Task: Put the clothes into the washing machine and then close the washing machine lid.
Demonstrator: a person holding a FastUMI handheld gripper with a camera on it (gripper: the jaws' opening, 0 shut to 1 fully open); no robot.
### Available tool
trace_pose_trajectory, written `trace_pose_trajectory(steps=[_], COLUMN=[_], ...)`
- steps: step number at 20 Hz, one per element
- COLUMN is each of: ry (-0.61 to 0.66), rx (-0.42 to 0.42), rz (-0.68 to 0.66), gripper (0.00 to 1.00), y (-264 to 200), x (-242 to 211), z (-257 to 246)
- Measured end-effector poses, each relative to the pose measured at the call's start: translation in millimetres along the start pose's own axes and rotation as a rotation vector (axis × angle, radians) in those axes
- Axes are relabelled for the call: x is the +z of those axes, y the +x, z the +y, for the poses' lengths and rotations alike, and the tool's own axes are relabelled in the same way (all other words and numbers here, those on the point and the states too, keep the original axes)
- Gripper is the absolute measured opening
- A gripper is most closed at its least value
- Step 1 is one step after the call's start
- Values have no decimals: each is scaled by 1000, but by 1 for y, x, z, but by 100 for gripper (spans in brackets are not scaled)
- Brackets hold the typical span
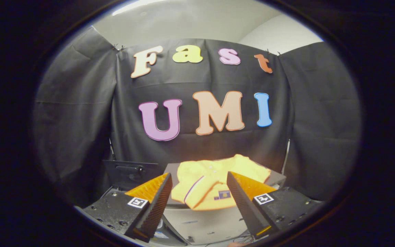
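1. The claw (199, 195) is spread wide and released, its two fingers (158, 202) apart with nothing between the tips.
2. Just ahead of the fingers, at 12 o'clock, a yellow shirt (214, 178) with a small dark patch lies crumpled on a grey raised surface (275, 178).
3. At 10 o'clock from the claw sits a dark, box-like thing (129, 173); what it is cannot be told.
4. Below the shirt, between the fingers, a pale panel (204, 223) shows.

Dim booth lit from above, ceiling glow (197, 17) bright and the yellow shirt (214, 181) nearly blown out, dark cloth wall (81, 120) swallowing light; fisheye bends the edges, and the near fingers (156, 202) look soft.
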State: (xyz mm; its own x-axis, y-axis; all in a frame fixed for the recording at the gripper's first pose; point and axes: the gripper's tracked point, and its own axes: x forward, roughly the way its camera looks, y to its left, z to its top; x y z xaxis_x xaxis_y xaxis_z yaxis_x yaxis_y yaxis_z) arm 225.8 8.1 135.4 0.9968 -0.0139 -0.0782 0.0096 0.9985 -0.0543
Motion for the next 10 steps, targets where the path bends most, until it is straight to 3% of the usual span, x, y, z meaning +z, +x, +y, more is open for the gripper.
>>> trace_pose_trajectory(steps=[5,10], ry=[42,56], rx=[18,-133], rz=[49,241], gripper=[97,97], y=[81,140], x=[3,-52], z=[-6,-45])
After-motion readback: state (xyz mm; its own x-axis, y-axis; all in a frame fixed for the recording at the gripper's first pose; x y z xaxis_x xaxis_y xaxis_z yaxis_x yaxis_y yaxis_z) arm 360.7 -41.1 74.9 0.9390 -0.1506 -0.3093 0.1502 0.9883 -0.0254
